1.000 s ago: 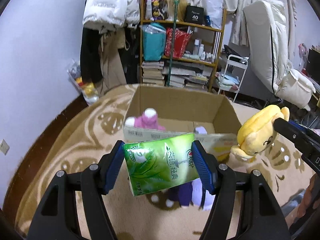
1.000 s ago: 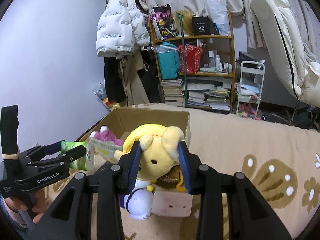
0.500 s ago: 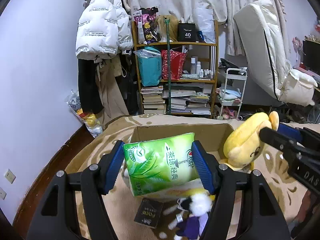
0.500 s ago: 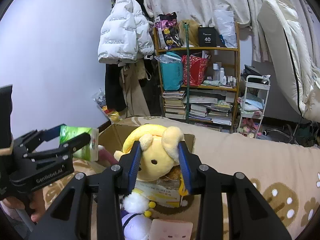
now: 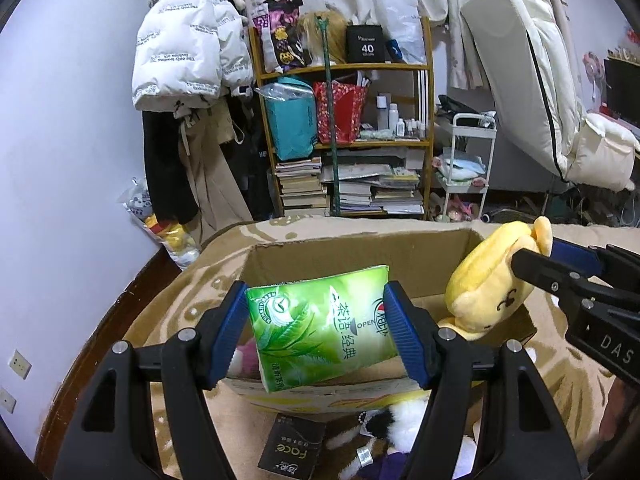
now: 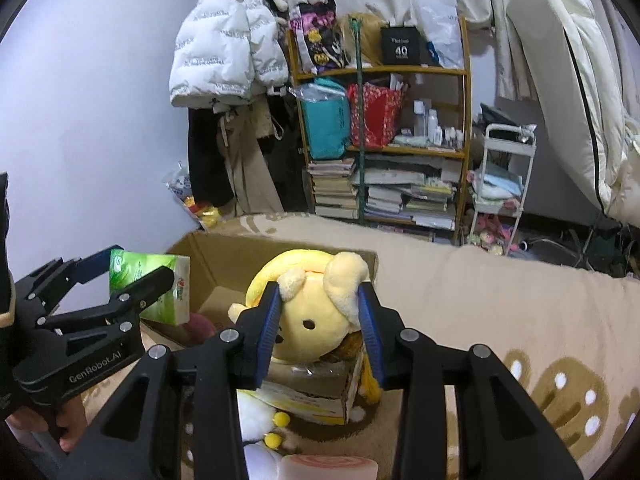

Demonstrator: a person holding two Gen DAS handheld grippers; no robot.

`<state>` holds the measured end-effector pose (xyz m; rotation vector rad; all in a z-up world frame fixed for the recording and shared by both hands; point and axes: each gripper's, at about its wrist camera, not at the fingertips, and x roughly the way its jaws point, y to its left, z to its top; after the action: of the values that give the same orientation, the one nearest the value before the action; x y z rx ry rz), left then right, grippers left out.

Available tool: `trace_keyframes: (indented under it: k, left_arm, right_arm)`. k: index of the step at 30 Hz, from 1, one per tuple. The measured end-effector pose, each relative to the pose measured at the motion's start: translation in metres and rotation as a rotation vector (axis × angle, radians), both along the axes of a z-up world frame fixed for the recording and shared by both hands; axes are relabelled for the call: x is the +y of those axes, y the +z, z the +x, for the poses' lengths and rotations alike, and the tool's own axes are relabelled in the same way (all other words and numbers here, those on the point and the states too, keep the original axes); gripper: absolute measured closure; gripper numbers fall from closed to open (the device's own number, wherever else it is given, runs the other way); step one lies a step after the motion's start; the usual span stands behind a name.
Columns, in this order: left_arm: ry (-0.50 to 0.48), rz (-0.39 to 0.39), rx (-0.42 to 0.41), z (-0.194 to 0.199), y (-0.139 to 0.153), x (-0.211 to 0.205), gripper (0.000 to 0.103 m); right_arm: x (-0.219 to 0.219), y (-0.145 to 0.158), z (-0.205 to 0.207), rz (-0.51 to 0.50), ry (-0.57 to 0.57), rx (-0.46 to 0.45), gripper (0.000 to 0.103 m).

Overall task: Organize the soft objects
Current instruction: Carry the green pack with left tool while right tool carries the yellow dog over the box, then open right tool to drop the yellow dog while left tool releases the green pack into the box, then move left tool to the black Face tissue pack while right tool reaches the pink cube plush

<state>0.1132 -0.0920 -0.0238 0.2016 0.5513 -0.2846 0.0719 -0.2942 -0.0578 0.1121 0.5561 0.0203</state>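
Cluttered bedroom: beige patterned rug (image 6: pixel 520 312), bookshelf (image 5: pixel 348 136) and hanging white jacket (image 5: pixel 188 36) behind. Left gripper (image 5: pixel 318 326) fingers part open, clamped on both ends of a green tissue pack (image 5: pixel 320 328), held tilted above the near wall of an open cardboard box (image 5: pixel 360 256). Right gripper (image 6: pixel 320 326) fingers narrower, pinching the head of a yellow plush (image 6: pixel 316 312) just over the box's near corner. More plush toys and a small dark packet (image 5: pixel 292 446) below the left fingers, outside the box. Both held items light and squashy by the look: pack film likely slippery, so best gripped across the short ends; plush compresses, so firmest at the stuffed head, not at an ear. Nothing fragile.
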Motion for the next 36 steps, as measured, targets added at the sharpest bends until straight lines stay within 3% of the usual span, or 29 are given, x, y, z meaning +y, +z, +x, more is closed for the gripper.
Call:
trace_keyframes:
  k: [9,13,18,22,28,31,32,36]
  left_arm:
    - [-0.017,0.003,0.039,0.005,-0.007,-0.006,0.033]
    - [-0.012,0.005,0.026,0.0,-0.005,-0.003,0.025]
    - [0.008,0.012,0.027,-0.005,0.0,0.003,0.021]
    - [0.005,0.014,0.045,-0.012,0.004,0.007,0.01]
    - [0.023,0.01,0.072,-0.027,0.006,0.016,0.006]
    - [0.032,0.022,0.077,-0.035,0.006,0.019,0.005]
    - [0.038,0.03,0.076,-0.038,0.006,0.021,0.005]
    - [0.049,0.041,0.091,-0.048,0.007,0.027,0.005]
  right_arm:
    - [0.005,-0.005,-0.003,0.016,0.043,-0.015,0.058]
    - [0.005,-0.006,-0.004,0.014,0.044,-0.005,0.054]
    - [0.004,-0.004,-0.007,0.033,0.046,0.009,0.046]
    - [0.001,-0.001,-0.011,0.045,0.032,0.01,0.031]
    - [-0.002,-0.001,-0.021,0.053,0.017,0.034,0.028]
    - [-0.002,-0.001,-0.029,0.045,0.01,0.042,0.006]
    - [-0.001,0.0,-0.035,0.043,0.003,0.028,0.004]
    - [0.001,0.003,-0.044,0.034,-0.004,0.038,0.003]
